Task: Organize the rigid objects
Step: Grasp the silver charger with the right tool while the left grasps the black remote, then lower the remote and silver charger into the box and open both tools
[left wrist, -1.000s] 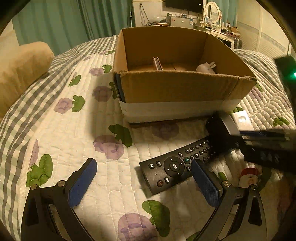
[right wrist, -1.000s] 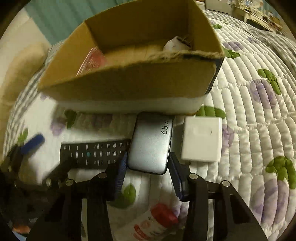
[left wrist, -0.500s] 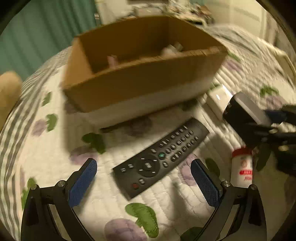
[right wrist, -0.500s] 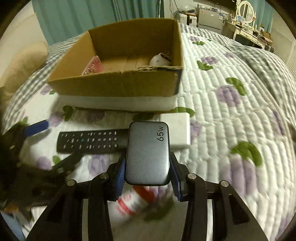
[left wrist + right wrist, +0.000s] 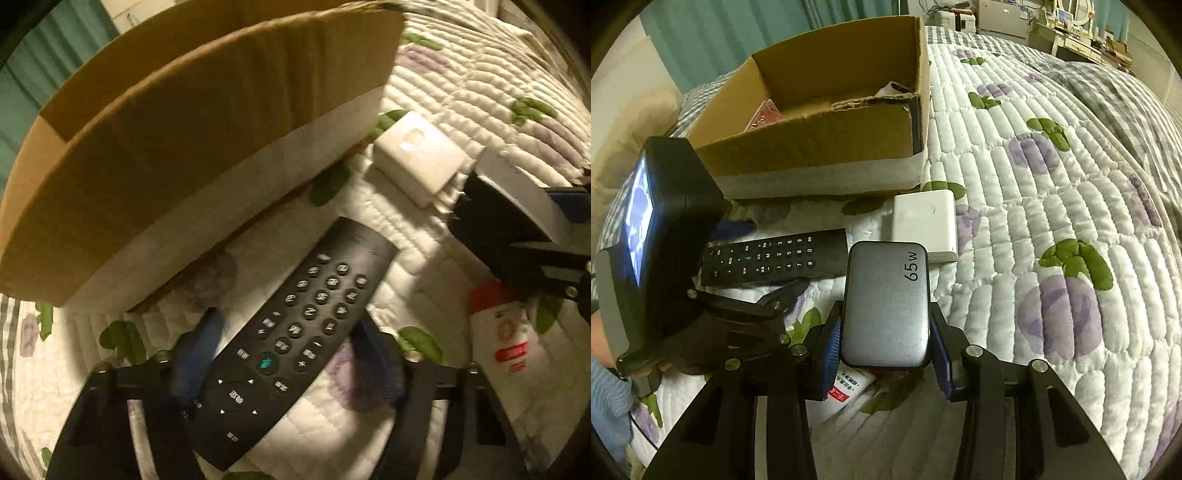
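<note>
Remote (image 5: 295, 343) now between closing tongs (image 5: 284, 354)

A: We see a black remote (image 5: 295, 347) on a white quilt (image 5: 1052, 221) patterned with purple flowers and green leaves.

B: We also note a brown cardboard box (image 5: 820, 136), a grey charger (image 5: 886, 306) (dark "65W" print) and a white block (image 5: 925, 225).

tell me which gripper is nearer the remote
Left. The left gripper straddles the remote, its jaws closing around it. The right gripper is off beside the remote's far end, shut on the grey charger.
</note>
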Available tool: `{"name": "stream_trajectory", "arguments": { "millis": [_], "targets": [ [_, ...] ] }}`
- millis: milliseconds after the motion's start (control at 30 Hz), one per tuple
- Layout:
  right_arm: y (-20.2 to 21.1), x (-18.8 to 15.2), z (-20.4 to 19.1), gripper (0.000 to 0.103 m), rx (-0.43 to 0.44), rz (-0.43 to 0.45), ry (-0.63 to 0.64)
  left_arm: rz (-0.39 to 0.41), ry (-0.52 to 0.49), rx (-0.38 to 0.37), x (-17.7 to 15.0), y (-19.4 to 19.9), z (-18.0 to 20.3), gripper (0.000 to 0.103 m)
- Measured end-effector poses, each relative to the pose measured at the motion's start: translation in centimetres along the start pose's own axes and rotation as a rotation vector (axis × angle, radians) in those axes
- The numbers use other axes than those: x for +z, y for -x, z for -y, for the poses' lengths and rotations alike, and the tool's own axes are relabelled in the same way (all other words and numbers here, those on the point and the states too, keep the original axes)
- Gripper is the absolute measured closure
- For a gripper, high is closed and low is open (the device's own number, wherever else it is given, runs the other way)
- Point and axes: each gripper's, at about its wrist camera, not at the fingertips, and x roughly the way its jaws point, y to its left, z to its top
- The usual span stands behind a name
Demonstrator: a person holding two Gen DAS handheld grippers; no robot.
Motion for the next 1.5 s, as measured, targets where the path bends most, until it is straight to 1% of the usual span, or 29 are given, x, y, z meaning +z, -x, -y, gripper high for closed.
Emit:
{"name": "stream_trajectory", "arguments": {
  "millis": [67, 167, 300, 433, 567, 633, 700, 767, 900, 1000, 1067, 1200, 1300, 1400, 1500],
  "targets": [
    [-0.1, 0.0, 0.0, 0.061, -0.001, 0.001, 0.002, 0.019, -0.01, 0.001, -0.2, 0.7, 1.0, 0.055],
    [0.1, 0.0, 0.0, 0.061, -0.004, 0.008, 0.006, 0.032, 0.005, -0.015, -0.3, 1.6, 1.3, 0.065],
    [1.1, -0.1, -0.1, 0.061, 0.005, 0.033, 0.005, 0.065, 0.029, -0.041, -0.9, 3.4, 1.3, 0.065],
    [2.6, 0.0, -0.5, 0.061, 0.007, 0.073, 0.025, 0.109, 0.084, -0.047, -1.2, 5.8, 1.0, 0.066],
    [4.4, -0.1, -1.6, 0.061, -0.022, 0.116, 0.075, 0.179, 0.142, -0.025, -0.9, 9.1, 0.1, 0.066],
    [5.5, 0.2, -1.9, 0.061, -0.012, 0.139, 0.086, 0.226, 0.173, -0.03, -0.5, 11.2, -0.5, 0.066],
    [6.8, 0.7, -2.2, 0.061, -0.003, 0.164, 0.091, 0.265, 0.199, -0.029, -0.4, 12.6, -0.8, 0.066],
    [8.1, 1.5, -2.6, 0.061, -0.014, 0.198, 0.108, 0.294, 0.213, -0.029, -0.2, 14.3, -1.7, 0.066],
    [10.9, 3.7, -3.3, 0.061, -0.028, 0.277, 0.144, 0.336, 0.275, -0.018, 1.7, 15.7, -3.4, 0.066],
    [12.6, 5.9, -3.7, 0.061, -0.029, 0.332, 0.169, 0.345, 0.351, -0.029, 2.5, 16.0, -6.0, 0.066],
    [13.3, 7.7, -3.8, 0.061, -0.025, 0.36, 0.183, 0.351, 0.389, -0.019, 3.4, 15.8, -7.3, 0.066],
    [13.5, 11.2, -3.5, 0.061, -0.031, 0.395, 0.185, 0.338, 0.461, -0.041, 5.8, 14.5, -9.4, 0.066],
    [12.7, 13.5, -3.2, 0.061, -0.031, 0.398, 0.181, 0.319, 0.497, -0.029, 7.6, 12.8, -10.5, 0.066],
    [10.7, 15.3, -2.8, 0.061, -0.02, 0.38, 0.178, 0.282, 0.524, -0.028, 9.0, 10.2, -11.3, 0.066],
    [8.3, 16.5, -2.3, 0.061, -0.018, 0.354, 0.174, 0.252, 0.532, -0.021, 9.6, 8.1, -11.5, 0.065]
  ]
}}
